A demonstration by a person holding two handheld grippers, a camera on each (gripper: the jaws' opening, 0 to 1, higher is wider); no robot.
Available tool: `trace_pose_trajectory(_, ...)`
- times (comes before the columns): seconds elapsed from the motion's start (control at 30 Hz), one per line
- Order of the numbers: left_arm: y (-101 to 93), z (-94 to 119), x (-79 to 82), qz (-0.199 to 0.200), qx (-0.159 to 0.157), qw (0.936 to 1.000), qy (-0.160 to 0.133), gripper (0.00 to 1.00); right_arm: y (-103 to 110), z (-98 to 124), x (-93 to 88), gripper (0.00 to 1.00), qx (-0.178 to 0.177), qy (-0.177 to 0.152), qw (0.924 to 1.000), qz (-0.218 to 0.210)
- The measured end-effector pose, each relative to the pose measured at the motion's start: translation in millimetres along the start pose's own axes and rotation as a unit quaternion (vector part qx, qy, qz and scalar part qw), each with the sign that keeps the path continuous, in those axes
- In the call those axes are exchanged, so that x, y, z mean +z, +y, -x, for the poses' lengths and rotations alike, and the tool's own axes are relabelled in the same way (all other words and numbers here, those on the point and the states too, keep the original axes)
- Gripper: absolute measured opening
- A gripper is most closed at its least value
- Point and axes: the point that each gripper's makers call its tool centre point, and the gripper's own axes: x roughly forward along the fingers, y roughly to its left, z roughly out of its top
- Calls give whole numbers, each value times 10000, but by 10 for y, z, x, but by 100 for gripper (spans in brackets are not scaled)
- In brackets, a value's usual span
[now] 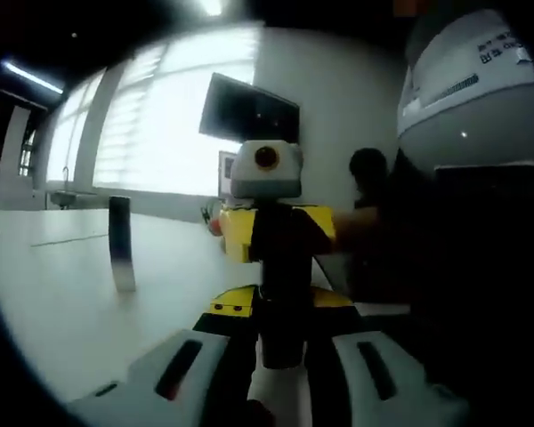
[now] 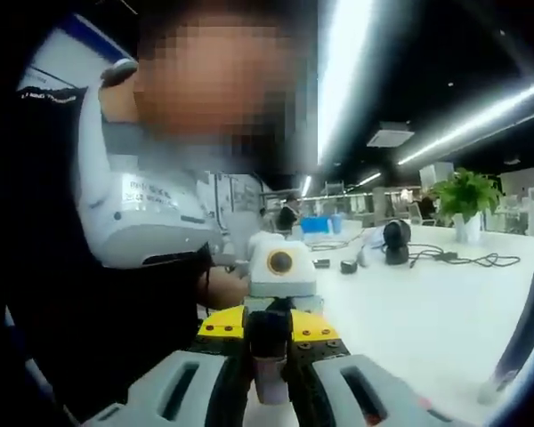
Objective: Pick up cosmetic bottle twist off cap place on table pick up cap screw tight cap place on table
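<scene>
Bright blinded windows (image 1: 160, 124), white table (image 2: 427, 311), ceiling strip lights (image 2: 481, 120)

Right gripper view. At bottom centre, the right gripper (image 2: 269, 378) has its jaws closed on the dark cap (image 2: 269, 338) of the cosmetic bottle (image 2: 270, 382). Directly beyond, facing it, the left gripper (image 2: 276, 325) (yellow-and-black, cream housing). Left half: a person (image 2: 142, 222) in a pale vest. At right, the white table (image 2: 409, 311) carries a potted plant (image 2: 465, 197), cables (image 2: 454, 258) and a dark upright object (image 2: 525, 329) near the lower right edge.
</scene>
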Motion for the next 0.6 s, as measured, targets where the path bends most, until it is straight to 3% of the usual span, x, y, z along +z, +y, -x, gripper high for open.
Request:
trace_pose_trajectory(0.07, 4, 1, 15, 31, 27, 10000, -45, 10, -14, -6, 19, 10, -56, -59, 9999, -79)
trace_pose_trajectory(0.13, 25, 2, 16, 24, 86, 9999, -57, 10, -210, 408, 82, 13, -167, -237, 9995, -158)
trace_pose_trajectory(0.2, 46, -6, 3, -26, 138, 9999, -31, 10, -267, 459, 99, 18, -299, -288, 9991, -88)
trace_pose_trajectory(0.37, 180, 12, 31, -96, 489, 9987, -105, 10, -316, 412, 74, 23, -637, -230, 9977, 6)
trace_pose_trajectory(0.5, 307, 40, 53, -96, 788, 9967, -155, 10, -458, 421, 68, 26, -1194, -247, 9925, 1)
trace_pose_trajectory(0.53, 331, 45, 51, -134, 856, 9961, -147, 10, -413, 142, 4, 27, -1500, -119, 9886, 53)
trace_pose_trajectory(0.6, 363, 52, 53, -155, 949, 9953, -151, 10, -440, 2, 5, 29, -1908, -181, 9814, 126)
